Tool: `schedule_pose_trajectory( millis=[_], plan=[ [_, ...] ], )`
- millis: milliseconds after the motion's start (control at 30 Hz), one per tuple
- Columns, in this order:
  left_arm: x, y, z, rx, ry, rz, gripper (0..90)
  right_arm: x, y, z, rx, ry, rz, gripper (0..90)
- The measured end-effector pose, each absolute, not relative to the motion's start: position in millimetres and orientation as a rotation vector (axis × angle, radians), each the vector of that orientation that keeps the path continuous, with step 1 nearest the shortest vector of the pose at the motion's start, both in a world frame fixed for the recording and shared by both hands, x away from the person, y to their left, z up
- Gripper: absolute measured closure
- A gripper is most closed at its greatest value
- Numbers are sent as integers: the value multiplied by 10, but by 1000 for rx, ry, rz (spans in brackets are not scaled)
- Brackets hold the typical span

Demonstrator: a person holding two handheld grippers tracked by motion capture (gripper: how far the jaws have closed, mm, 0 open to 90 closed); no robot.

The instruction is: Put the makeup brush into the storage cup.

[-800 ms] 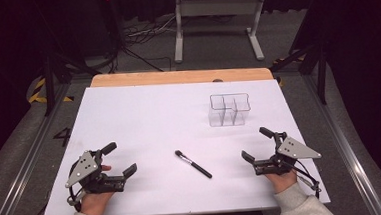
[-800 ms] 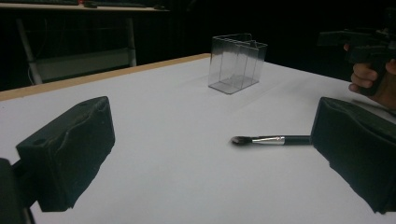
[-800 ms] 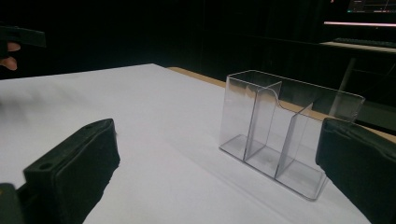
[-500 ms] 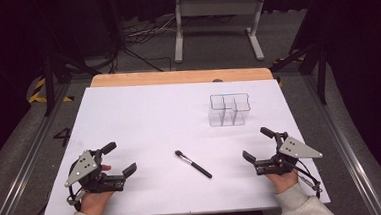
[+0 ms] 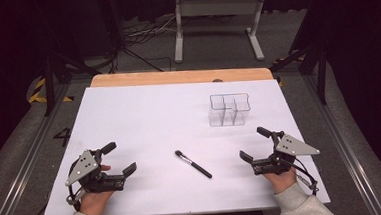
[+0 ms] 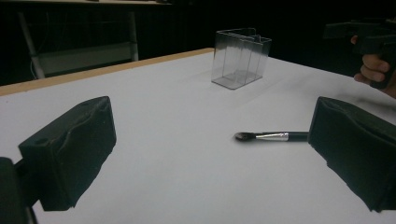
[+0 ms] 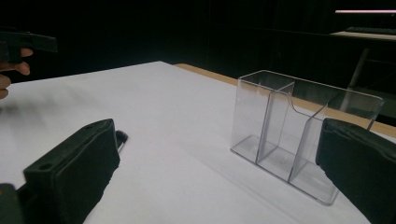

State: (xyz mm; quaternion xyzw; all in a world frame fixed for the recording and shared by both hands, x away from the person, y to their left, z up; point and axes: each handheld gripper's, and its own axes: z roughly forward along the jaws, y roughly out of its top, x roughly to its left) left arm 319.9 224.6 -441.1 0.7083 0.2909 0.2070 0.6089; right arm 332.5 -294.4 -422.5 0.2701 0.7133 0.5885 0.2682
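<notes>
A black-handled makeup brush (image 5: pixel 193 164) lies flat on the white table top (image 5: pixel 149 120), between my two grippers. A clear acrylic organizer (image 5: pixel 228 109) with several compartments stands upright toward the back right. My left gripper (image 5: pixel 120 157) rests at the front left, open and holding nothing. In the left gripper view the brush (image 6: pixel 271 136) lies ahead between the wide jaws (image 6: pixel 212 140), with the organizer (image 6: pixel 240 58) beyond it. My right gripper (image 5: pixel 254 144) sits at the front right, also open and empty. Its jaws (image 7: pixel 217 158) face the organizer (image 7: pixel 299 135), and the brush's end (image 7: pixel 120 137) peeks past one jaw.
A wooden strip (image 5: pixel 176 77) edges the table's far side. Beyond it are a dark floor, cables and a white metal stand (image 5: pixel 218 15). Metal rails run along both sides of the table. White surface lies open around the brush and left of the organizer.
</notes>
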Motion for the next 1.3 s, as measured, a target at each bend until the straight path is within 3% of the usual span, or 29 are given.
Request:
schedule_pose_trajectory(
  millis=[1300],
  plan=[
    [3214,2239,-4392,1651,687,483,29,3601,-2211,-3979,704,2027,1679,1]
  ],
)
